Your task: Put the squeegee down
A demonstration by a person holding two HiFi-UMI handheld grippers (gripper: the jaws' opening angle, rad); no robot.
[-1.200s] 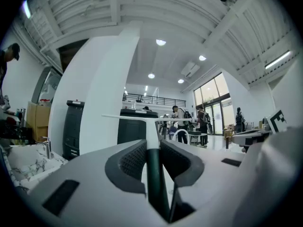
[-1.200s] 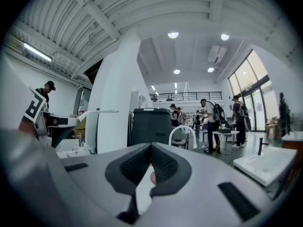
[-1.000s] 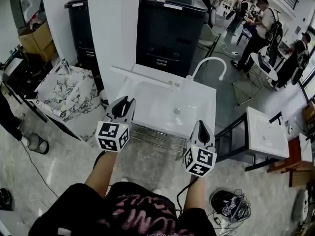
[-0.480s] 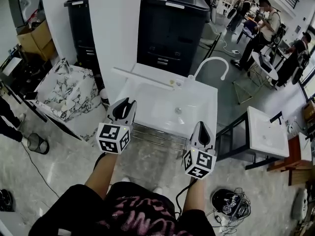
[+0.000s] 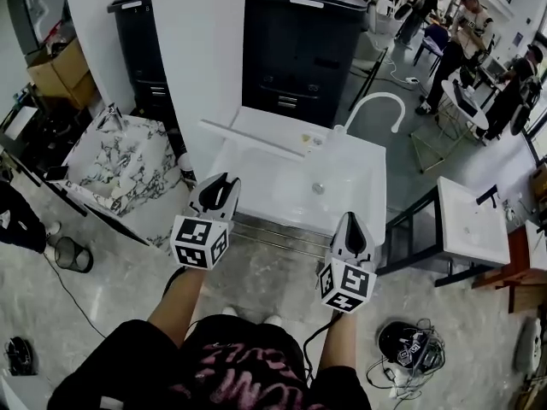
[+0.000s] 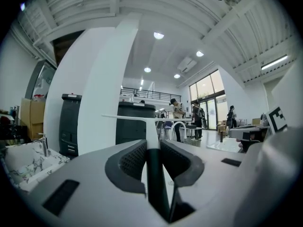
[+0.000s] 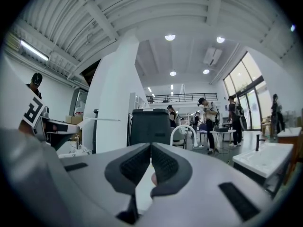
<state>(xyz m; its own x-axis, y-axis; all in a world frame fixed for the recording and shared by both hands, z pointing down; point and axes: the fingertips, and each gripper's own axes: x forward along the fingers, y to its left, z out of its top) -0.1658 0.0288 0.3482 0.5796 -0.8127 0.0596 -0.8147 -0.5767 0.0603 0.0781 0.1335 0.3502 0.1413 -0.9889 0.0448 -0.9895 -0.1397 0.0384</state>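
1. grips a squeegee (image 6: 150,126) with a dark lower handle, a white upper stem and a long thin white blade in the left gripper (image 6: 152,143), pinching the dark handle between both ribbed pads at a narrow gap.
2. points that squeegee straight ahead along the jaws, with the blade crosswise and level at the far end.
3. places the squeegee (image 5: 253,140), in the head view, out past the left gripper (image 5: 219,182), with the blade lined up across the back left part of a white rectangular sink (image 5: 342,196).
4. cannot tell from that view whether the blade touches the rim.
5. keeps the right gripper (image 5: 352,220) just beside the sink's front edge, well apart from the squeegee.
6. shows the right gripper (image 7: 150,145) with pad tips pressed together and nothing clamped between them.
7. carries a cube with black-and-white square markers on each tool: left (image 5: 198,241), right (image 5: 346,282).
8. includes a white arched faucet (image 5: 376,102) at the sink's far right corner.
9. stands a tall black cabinet (image 5: 299,49) behind the sink and a white pillar (image 5: 201,49) beside it.
10. sets a marble-patterned basin (image 5: 120,165) to the left and a second small white basin (image 5: 470,229) to the right.
11. has several people (image 5: 466,24) standing far back at upper right.
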